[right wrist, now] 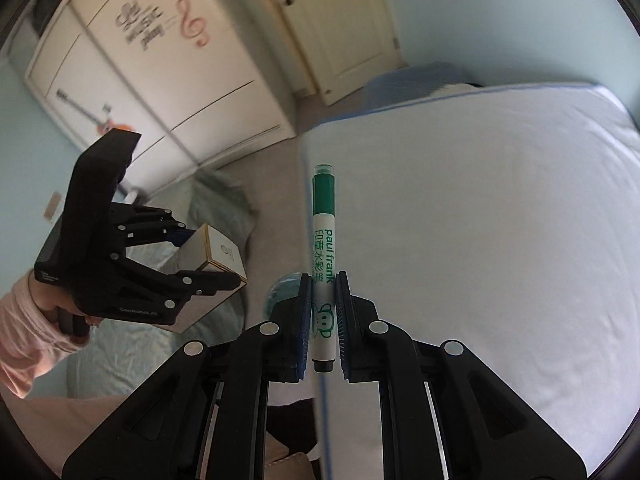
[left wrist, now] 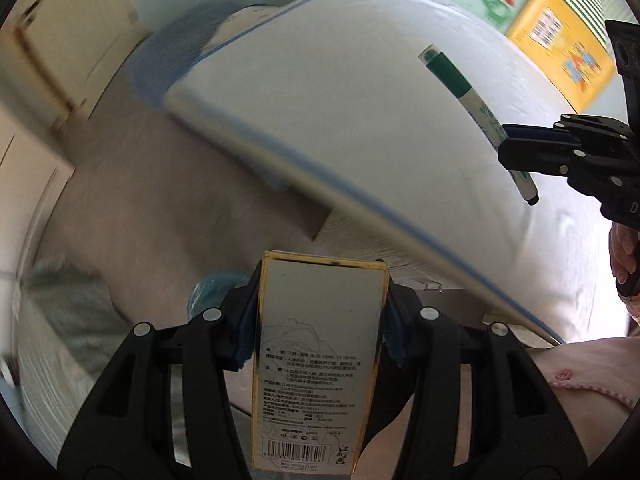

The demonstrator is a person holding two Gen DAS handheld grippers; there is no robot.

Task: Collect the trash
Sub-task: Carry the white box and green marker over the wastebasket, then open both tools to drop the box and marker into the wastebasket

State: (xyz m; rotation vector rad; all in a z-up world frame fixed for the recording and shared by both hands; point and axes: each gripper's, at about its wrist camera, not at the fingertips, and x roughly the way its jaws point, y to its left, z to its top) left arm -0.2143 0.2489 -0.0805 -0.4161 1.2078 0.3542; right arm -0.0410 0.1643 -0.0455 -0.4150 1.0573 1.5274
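Green marker pinched upright in right gripper, pads closed on lower barrel, cap end up, over white mattress. Gold-edged carton clamped across its width in left gripper, over grey floor just beside mattress edge.

Risks, as judgement: slim barrel pivoting or sliding out between pads during a quick swing; smooth carton slipping lengthwise from a narrow bite; grippers, near each other, knocking together.

Around: teal bundle on floor below, probably a bag, too blurred to confirm; wardrobe; door; yellow box. Mattress corner between hands and floor.
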